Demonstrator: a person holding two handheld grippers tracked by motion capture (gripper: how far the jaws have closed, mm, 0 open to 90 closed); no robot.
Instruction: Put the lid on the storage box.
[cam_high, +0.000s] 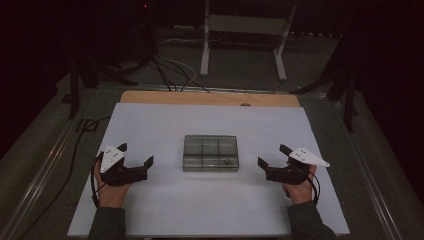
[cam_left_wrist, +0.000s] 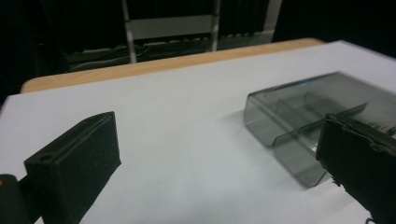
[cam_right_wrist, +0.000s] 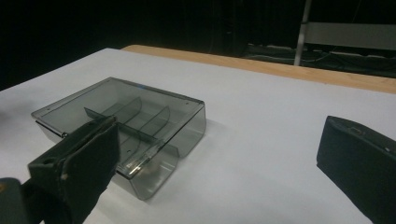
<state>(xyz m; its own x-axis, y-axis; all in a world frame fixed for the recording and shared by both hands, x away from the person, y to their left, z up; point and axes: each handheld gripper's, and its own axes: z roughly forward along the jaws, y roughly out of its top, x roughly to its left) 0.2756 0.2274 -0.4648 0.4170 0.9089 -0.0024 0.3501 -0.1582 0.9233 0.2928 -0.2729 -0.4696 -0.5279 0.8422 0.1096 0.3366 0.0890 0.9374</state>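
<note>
Left gripper (cam_high: 136, 154) wide open, empty, beside box (cam_high: 210, 153)

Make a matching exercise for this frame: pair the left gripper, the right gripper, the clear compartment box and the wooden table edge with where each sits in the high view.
Things:
1. left gripper
2. right gripper
3. compartment box
4. wooden table edge

Places:
A. middle of the white sheet
B. far side, beyond the sheet
C. left of the box, jaws open
D. right of the box, jaws open

Pairs: 1-C, 2-D, 3-A, 4-B
</note>
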